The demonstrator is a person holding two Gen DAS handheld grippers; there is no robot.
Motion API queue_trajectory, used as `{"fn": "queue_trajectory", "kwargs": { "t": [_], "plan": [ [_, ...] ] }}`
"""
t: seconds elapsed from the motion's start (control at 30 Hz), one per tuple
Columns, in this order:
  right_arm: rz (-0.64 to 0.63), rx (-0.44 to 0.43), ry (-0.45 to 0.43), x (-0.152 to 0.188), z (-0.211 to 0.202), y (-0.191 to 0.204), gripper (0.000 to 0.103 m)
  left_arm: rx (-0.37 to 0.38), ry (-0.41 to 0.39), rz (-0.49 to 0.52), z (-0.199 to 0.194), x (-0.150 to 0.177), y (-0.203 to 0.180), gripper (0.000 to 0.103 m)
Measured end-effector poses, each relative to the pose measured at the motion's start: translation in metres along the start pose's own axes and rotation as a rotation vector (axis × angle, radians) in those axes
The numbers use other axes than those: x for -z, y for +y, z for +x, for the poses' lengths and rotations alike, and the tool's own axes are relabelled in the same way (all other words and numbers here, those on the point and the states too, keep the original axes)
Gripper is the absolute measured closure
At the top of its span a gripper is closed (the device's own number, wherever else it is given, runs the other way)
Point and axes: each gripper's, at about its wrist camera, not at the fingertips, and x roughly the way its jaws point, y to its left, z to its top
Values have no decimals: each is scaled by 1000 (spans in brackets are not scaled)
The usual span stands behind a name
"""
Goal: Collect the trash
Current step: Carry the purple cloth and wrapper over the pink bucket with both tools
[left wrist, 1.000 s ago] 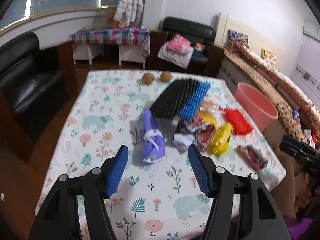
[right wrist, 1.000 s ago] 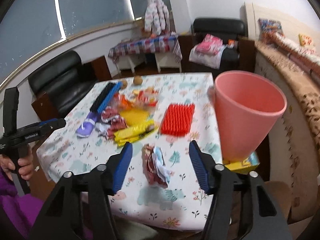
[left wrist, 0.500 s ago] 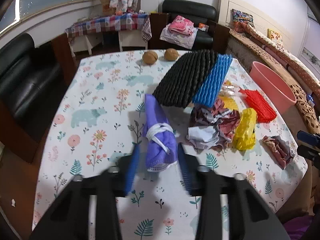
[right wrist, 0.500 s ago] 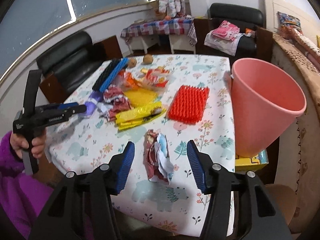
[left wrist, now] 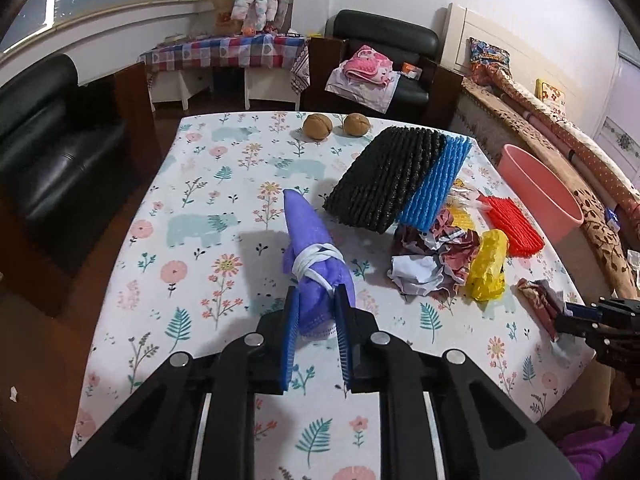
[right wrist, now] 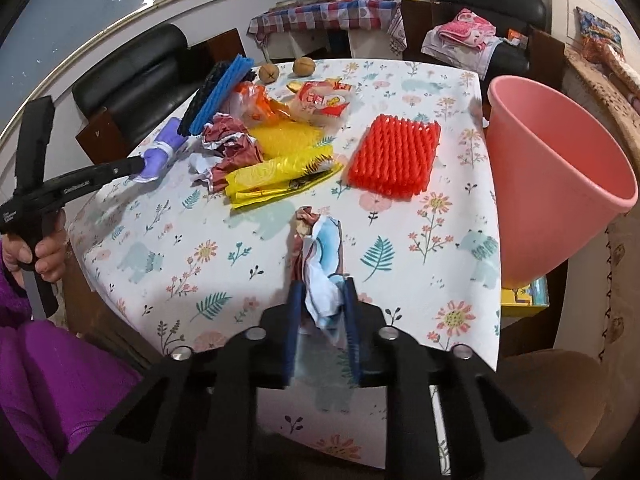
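Left wrist view: first two trash pieces gripped, none binned.
Left gripper (left wrist: 316, 316) pinches the purple bundle (left wrist: 316, 268); right gripper (right wrist: 323, 304) pinches a crumpled wrapper (right wrist: 320, 264); pink bin (right wrist: 552, 176), right of frame, looks empty; pile at centre remains.

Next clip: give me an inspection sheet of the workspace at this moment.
Surface: table with floral tablecloth.
Job's things: purple rolled bundle in the left claw; crumpled wrapper in the right claw; pink bin at the table's right edge.
Clutter: yellow bags, crumpled red-white paper, red foam net, black and blue foam mats, snack packets, two walnuts.
Grippers: left claw shut on the bundle; right claw shut on the wrapper.
Cables: nothing seen.
Surroundings: black armchairs, checked side table, sofa.
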Motion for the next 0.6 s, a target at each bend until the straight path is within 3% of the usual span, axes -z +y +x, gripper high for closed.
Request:
{"fn": "queue_trajectory", "kwargs": {
  "t": [0.4, 0.6],
  "plan": [
    [20, -31, -173, -16, -40, -1, 89, 49, -119, 0, -39, -14, -12, 86],
    [89, -13, -285, -32, -63, -21, 89, 138, -177, 7, -56, -36, -35, 86]
  ]
}}
